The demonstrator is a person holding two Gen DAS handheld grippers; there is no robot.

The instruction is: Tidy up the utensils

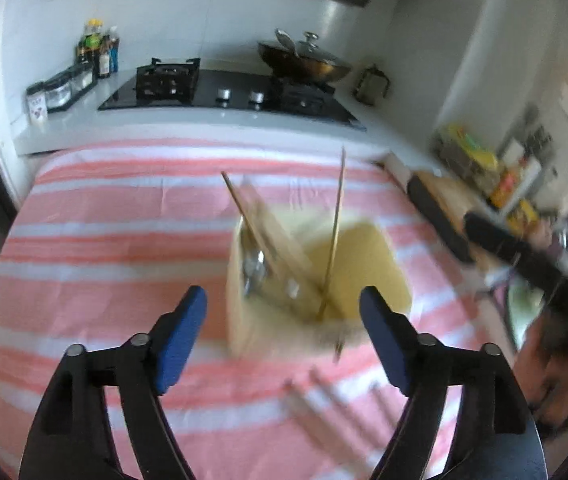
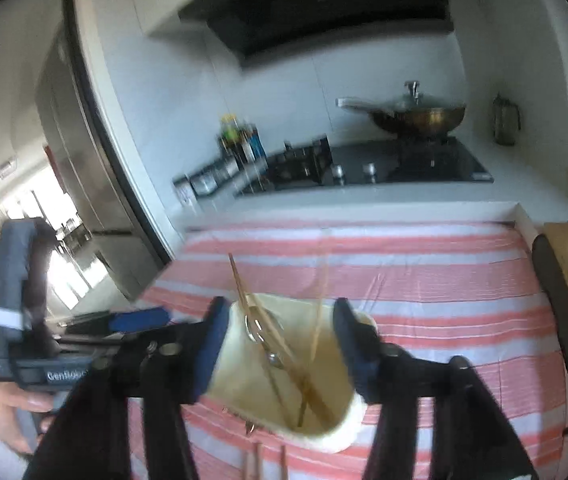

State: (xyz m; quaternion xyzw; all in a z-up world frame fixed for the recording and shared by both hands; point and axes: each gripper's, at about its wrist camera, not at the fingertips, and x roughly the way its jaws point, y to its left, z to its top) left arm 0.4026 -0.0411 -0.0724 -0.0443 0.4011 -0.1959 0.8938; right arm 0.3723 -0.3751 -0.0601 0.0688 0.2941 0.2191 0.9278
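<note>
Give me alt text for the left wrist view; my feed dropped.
A cream utensil holder stands on a pink-and-white striped cloth, holding chopsticks and metal cutlery, framed by the open left gripper with its blue fingers. More chopsticks lie loose on the cloth nearby; a stove sits behind.

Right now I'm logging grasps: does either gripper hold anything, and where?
Nothing is held. The left gripper and the right gripper both stand open, their pads clear of the cream holder and its chopsticks.

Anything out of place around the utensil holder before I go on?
Yes: several chopsticks lie loose on the striped cloth in front of the cream holder, not in it. Those inside lean at different angles. Nothing looks spilled or broken.
</note>
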